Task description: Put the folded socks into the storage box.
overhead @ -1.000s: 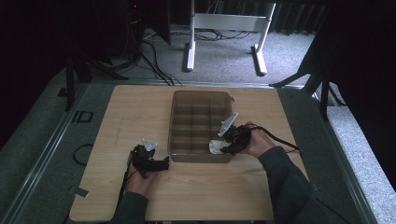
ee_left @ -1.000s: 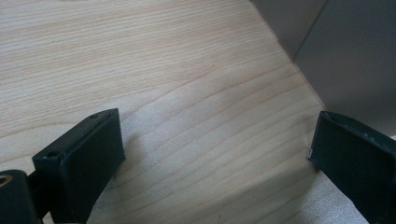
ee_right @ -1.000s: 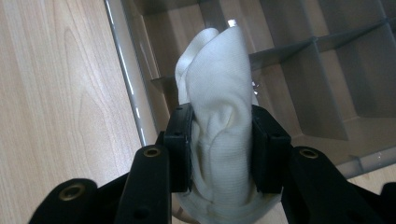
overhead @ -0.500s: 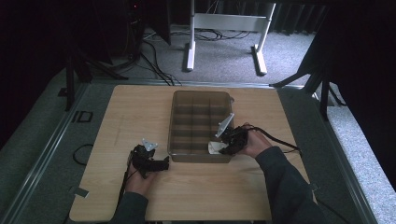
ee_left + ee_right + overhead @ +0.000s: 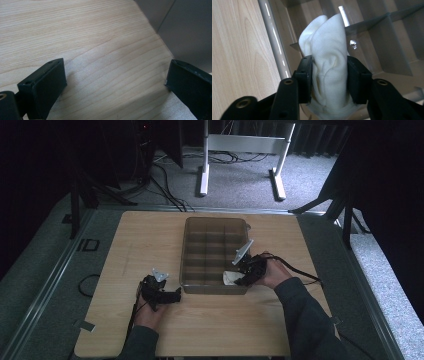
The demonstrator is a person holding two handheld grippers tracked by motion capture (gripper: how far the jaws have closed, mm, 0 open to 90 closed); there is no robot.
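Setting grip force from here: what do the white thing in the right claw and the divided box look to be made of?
White item: looks like soft knit fabric, matte; fine ribbed weave and folds bunch between the right claw jaws. Possibly a sock, but I can't confirm. Divided box: seems smoky translucent hard plastic, glossy; the tabletop shows through its walls, and its rounded rim catches highlights.

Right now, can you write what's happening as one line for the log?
right gripper: shut on white cloth, over divided box near corner | left gripper: open, holds nothing, on table beside box

White folded sock over clear divided box.
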